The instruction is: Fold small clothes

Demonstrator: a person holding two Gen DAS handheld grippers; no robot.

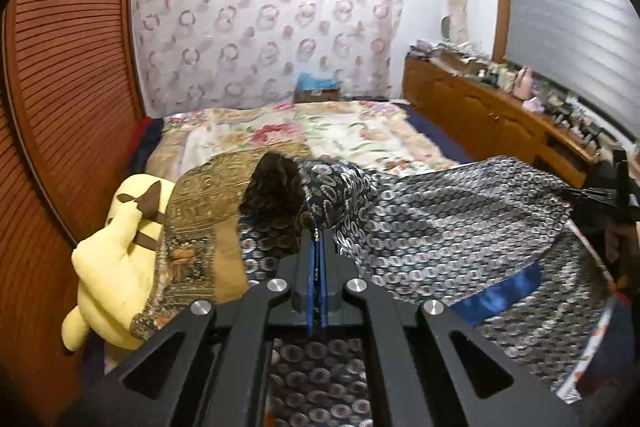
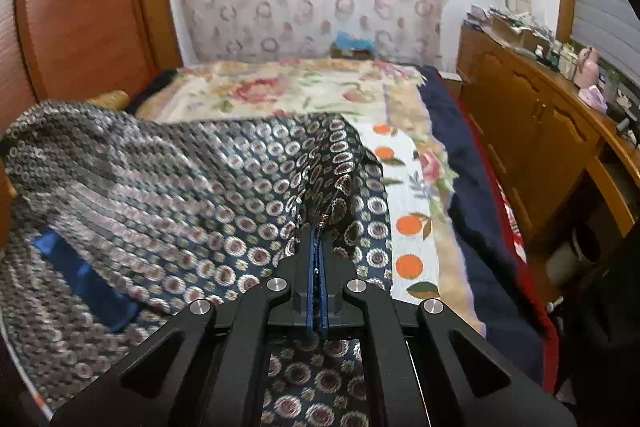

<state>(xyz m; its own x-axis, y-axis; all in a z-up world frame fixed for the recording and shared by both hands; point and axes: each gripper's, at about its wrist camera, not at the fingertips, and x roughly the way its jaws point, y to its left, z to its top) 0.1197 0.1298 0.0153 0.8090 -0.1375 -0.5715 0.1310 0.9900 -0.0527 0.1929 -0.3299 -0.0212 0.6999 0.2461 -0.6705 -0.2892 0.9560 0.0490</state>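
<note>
Both my jaws are pinching the patterned garment point(image 2: 192, 195): left gripper point(image 1: 317, 233) on one bunched corner, right gripper point(image 2: 319, 225) on the other, cloth stretched between and lifted off the bed point(image 2: 412, 163). Looks like the lift-and-spread step before the 1st fold. Next, prob.: keep tension even, lay it flat on the bed. Garment type unclear; hem blurred, blue patch point(image 1: 496, 293) under it unidentifiable, lower part cut off.

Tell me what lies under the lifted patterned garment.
Under the patterned garment, pinched by both tongs, left and right, a blue cloth peeks out on the bed; beside it the floral bedspread shows. Whatever lies further beneath stays covered.
</note>
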